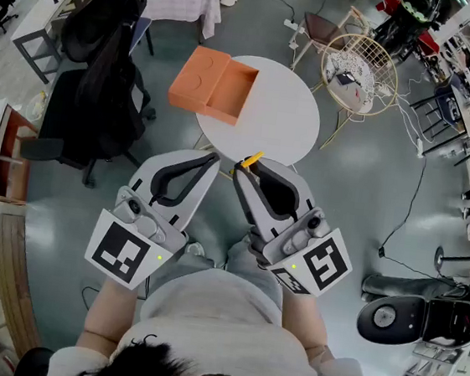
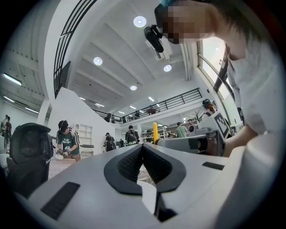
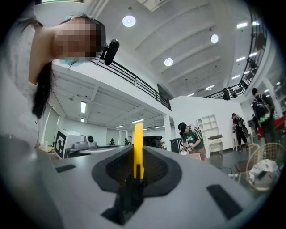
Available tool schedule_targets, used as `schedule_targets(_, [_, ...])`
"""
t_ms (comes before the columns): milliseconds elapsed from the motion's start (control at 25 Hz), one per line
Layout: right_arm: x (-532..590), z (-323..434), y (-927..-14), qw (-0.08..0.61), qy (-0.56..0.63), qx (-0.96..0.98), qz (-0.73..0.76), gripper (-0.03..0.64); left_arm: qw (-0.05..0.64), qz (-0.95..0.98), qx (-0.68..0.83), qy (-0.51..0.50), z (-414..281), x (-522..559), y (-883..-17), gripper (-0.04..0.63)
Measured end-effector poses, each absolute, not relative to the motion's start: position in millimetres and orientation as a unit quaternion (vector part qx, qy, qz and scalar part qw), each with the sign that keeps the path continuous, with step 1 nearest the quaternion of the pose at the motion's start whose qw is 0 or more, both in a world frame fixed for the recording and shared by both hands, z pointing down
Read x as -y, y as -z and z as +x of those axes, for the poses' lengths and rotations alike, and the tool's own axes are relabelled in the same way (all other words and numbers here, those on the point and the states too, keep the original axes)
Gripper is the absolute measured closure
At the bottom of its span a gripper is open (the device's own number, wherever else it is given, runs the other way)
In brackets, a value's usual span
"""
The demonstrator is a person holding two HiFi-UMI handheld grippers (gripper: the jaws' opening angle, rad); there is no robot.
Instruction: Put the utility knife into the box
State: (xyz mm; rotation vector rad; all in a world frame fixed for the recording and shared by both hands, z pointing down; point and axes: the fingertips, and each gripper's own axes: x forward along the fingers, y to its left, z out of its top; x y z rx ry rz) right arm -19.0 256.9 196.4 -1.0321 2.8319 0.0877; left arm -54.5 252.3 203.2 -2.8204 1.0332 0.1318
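Head view shows you at the carrying step: your right gripper (image 1: 243,169) is held close to your body, short of the round white worktop (image 1: 289,122), with the utility knife (image 1: 253,157) gripped in it. In the right gripper view its fingers (image 3: 158,167) are clenched on the knife (image 3: 138,147), which stands between them with its yellow end poking out past the tips. Its long axis runs along the fingers, pointing away from you toward the worktop. Your left gripper (image 1: 211,160) has its fingers (image 2: 127,165) pressed together on nothing. The orange box (image 1: 213,83) lies open at the far left edge of the worktop, well apart from the knife. Next, I judge, you need to reach forward and left, bring the knife over the open tray, lower it and let go.
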Motion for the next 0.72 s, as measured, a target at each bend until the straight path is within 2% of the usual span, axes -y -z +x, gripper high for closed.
schedule_targets(720, [-254,-21,-201,0.056,-0.016,-0.944,-0.326,0.549,0.052,-0.933,-0.352,-0.051,-54,-244,-209,0.586])
